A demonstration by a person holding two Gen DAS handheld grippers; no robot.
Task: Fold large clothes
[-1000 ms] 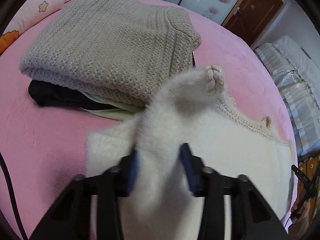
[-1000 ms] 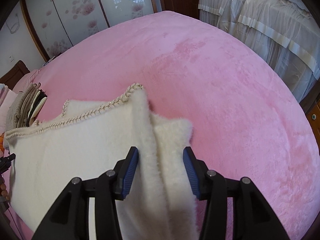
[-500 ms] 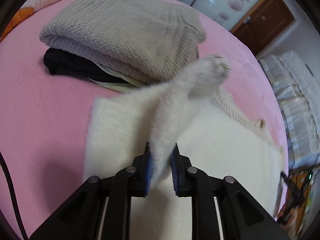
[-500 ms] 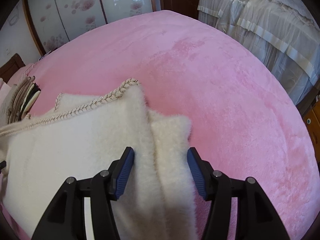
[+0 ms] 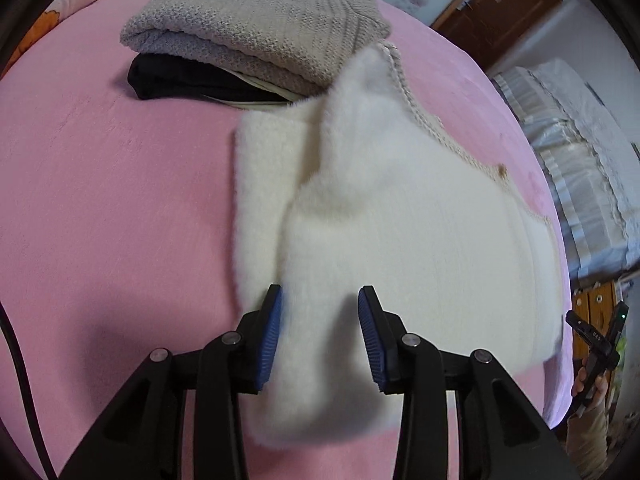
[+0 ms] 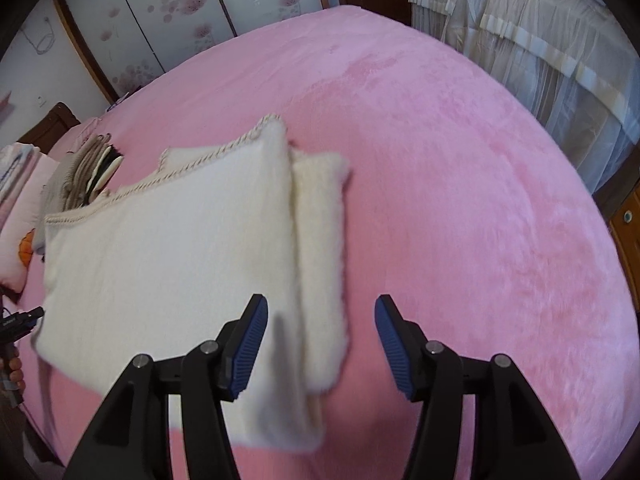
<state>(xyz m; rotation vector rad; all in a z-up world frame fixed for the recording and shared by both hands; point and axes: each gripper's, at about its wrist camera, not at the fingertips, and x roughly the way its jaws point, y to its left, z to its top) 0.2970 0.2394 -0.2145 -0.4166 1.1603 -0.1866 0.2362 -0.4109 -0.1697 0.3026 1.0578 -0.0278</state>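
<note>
The left tongs (image 5: 320,330), clenched on a raised fold of the white sweater (image 5: 400,220) a moment earlier, were opening, and the fold had dropped flat between the spread pads. The right tongs (image 6: 318,346) stood released, the sweater's edge lying loose between them. The sweater lay folded at the centre of the pink bed (image 6: 460,180), below the pile of folded clothes (image 5: 256,32) at upper left; this fold looked finished.
</note>
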